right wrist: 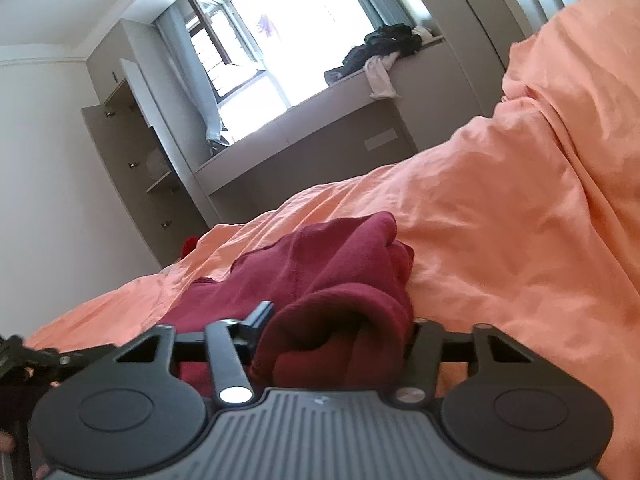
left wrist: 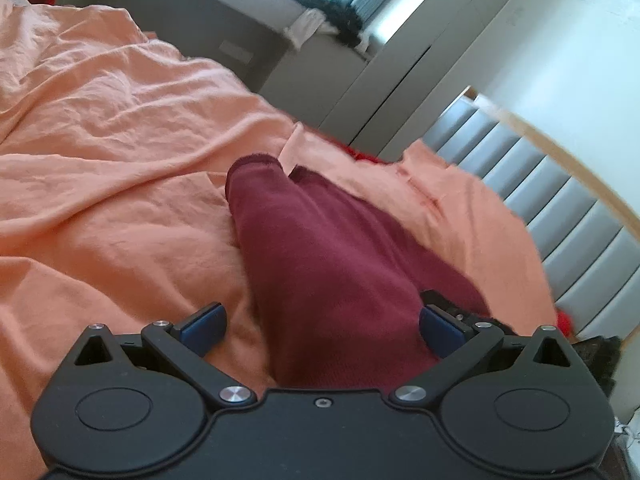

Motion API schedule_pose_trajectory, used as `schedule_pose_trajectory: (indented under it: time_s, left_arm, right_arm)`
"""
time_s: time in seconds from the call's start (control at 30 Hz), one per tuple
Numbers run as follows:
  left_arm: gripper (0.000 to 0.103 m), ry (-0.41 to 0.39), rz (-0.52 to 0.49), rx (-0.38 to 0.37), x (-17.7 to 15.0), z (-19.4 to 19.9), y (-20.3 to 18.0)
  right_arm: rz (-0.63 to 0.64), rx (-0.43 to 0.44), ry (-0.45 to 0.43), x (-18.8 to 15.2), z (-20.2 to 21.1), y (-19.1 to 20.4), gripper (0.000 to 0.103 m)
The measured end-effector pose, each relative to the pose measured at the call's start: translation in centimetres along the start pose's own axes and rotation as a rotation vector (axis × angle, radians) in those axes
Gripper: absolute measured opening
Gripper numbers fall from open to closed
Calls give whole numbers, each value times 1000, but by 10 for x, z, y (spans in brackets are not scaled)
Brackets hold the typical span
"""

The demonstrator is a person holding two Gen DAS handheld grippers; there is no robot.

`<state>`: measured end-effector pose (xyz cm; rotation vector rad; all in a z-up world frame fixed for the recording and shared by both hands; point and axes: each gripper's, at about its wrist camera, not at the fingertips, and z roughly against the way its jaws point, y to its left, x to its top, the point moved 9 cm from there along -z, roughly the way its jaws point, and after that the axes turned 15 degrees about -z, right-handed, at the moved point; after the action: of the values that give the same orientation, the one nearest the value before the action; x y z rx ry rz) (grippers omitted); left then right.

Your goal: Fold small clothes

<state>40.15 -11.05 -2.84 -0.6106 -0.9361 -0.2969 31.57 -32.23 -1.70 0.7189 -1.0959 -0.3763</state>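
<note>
While the maroon garment lies at centre frame on the orange bedspread, the left gripper straddles it with jaws spread, unclenched. Lower centre, the right gripper pinches a bunched fold. Next, probably, that fold gets carried across and flattened.

garment | maroon, soft knit | bunched lengthwise | on orange bedding

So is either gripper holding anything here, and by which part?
The right gripper is closed on a bunched fold of the maroon garment. The left gripper is open, astride the garment's near end, gripping nothing.
</note>
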Motion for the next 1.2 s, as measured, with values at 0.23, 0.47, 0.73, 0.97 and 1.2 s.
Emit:
schedule_pose_trajectory:
  time_s: [0.23,0.47,0.73,0.97,1.2]
  left_arm:
    - [42,94,-62,16,13,-5,-8]
    - [21,4,-240,80,47,7,-19]
    - [23,-102,-509,214,78,5,-16]
    - [37,-39,-345,253,55,-12,17]
    - [72,-70,-278,316,51,9,20]
  right_arm:
    - [121,3,-44,5,2,19,31]
    - [326,62,-189,14,12,65,27]
    - [406,89,-269,28,-17,95,27]
    - [313,-14,-80,21,-65,61,33]
    - [301,-47,-72,19,-57,52,57]
